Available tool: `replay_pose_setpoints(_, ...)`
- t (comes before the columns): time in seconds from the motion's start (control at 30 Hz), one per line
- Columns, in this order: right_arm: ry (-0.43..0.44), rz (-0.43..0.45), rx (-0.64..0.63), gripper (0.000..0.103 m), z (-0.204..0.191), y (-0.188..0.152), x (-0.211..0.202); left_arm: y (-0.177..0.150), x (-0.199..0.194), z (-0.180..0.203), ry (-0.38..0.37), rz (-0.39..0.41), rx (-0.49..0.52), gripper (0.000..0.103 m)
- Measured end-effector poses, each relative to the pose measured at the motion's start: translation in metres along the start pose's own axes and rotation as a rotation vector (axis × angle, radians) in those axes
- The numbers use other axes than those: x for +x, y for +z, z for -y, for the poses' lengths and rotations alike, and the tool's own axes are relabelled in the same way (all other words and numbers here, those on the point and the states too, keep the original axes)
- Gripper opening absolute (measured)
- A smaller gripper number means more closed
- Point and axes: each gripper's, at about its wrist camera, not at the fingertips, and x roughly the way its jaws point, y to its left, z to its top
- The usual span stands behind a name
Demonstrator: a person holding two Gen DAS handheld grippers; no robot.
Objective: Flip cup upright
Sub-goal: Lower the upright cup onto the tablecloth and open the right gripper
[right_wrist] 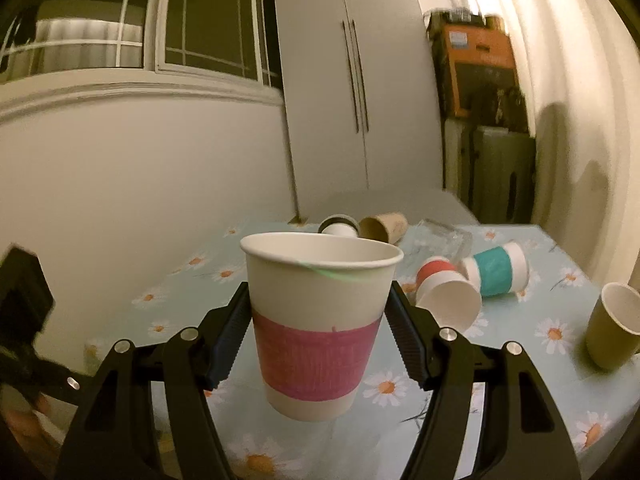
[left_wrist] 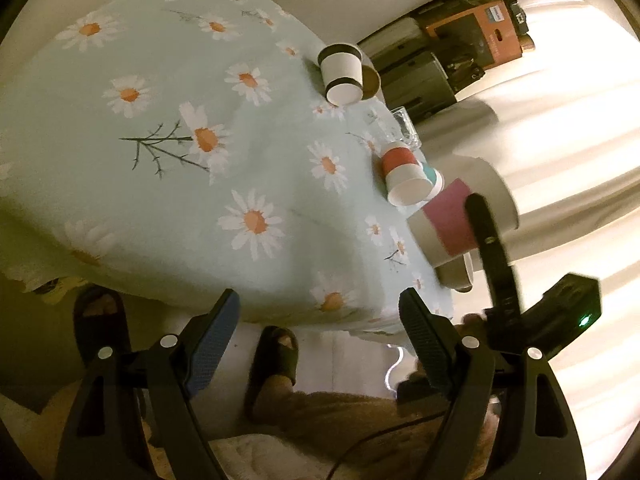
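A white paper cup with a pink band (right_wrist: 318, 336) is held upright between the fingers of my right gripper (right_wrist: 316, 312), its base just above the daisy tablecloth (right_wrist: 520, 400). The left wrist view also shows the pink-band cup (left_wrist: 452, 220) with a right gripper finger across it. My left gripper (left_wrist: 320, 320) is open and empty, off the table's near edge, above the floor.
Cups lie on their sides: a red-band cup (right_wrist: 444, 292), a teal-band cup (right_wrist: 496, 272), a black-band cup (right_wrist: 340, 226) and a brown cup (right_wrist: 384, 226). A clear glass (right_wrist: 444, 238) lies tipped. An olive cup (right_wrist: 612, 330) stands upright at right. Feet in slippers (left_wrist: 276, 364) are below.
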Motion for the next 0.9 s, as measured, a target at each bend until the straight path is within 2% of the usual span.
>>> replay_pose_setpoints(0.3, -0.056, 0.075, -0.052, 0.067, -0.016, -0.022, 0.004, -0.002, 0.0, -0.006, -0.001, 0.021, -0.028, 0.08)
replay_pose_setpoints(0.4, -0.112, 0.082, -0.096, 0.067, -0.025, -0.035, 0.008, -0.002, -0.001, -0.006, -0.011, 0.031, -0.029, 0.08)
replay_pose_setpoints(0.57, -0.161, 0.019, -0.07, 0.067, -0.025, -0.056, 0.023, -0.003, -0.01, -0.005, -0.025, 0.07, -0.024, 0.08)
replay_pose_setpoints(0.9, -0.196, 0.016, -0.126, 0.067, -0.032, -0.071, 0.03, -0.002, -0.009, -0.006, -0.03, 0.066, -0.041, 0.08)
